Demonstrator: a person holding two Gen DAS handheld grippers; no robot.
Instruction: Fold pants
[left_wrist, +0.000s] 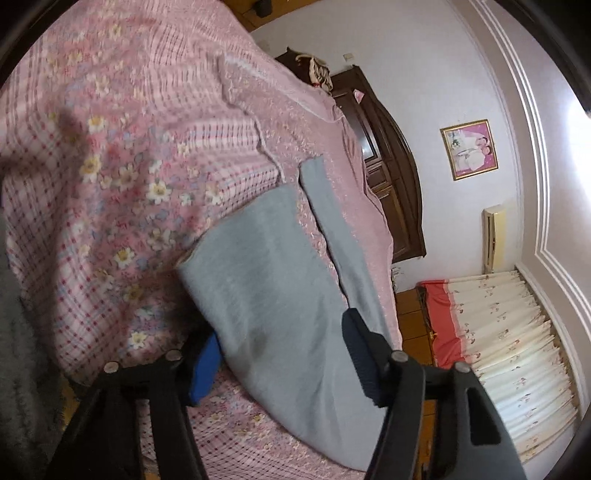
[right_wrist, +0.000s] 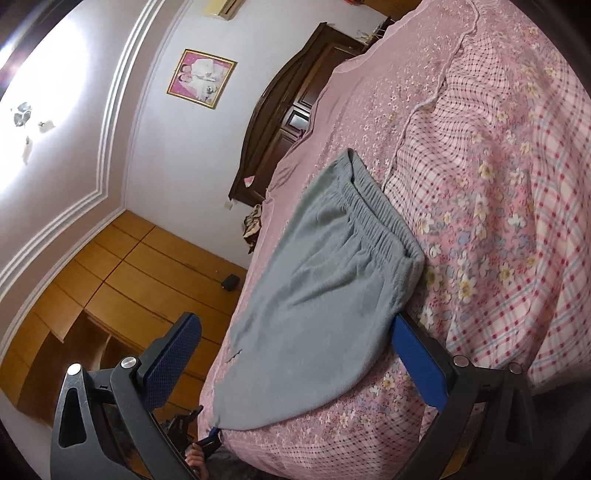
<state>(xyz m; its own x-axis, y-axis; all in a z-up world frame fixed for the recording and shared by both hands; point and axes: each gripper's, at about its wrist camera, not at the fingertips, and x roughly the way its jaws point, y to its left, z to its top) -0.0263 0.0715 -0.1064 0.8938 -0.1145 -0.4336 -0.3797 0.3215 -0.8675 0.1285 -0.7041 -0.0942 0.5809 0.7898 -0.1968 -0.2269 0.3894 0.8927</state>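
Note:
Grey pants (left_wrist: 273, 280) lie on a pink flowered bedspread (left_wrist: 110, 155). In the left wrist view the legs stretch away from me, one leg (left_wrist: 332, 229) lying apart to the right. My left gripper (left_wrist: 280, 358) is open, its blue-padded fingers (left_wrist: 205, 373) straddling the near edge of the pants. In the right wrist view the pants (right_wrist: 317, 295) show their elastic waistband (right_wrist: 376, 218) at the far end. My right gripper (right_wrist: 295, 362) is open, one finger (right_wrist: 417, 358) at the pants' edge on the bed, the other off the bedside.
The bed edge drops to a wooden floor (right_wrist: 140, 266). A dark wooden wardrobe (left_wrist: 391, 177) stands against the wall with a framed picture (left_wrist: 469, 147). A curtain (left_wrist: 517, 354) hangs nearby. The left gripper and hand show small at the bed edge (right_wrist: 199, 443).

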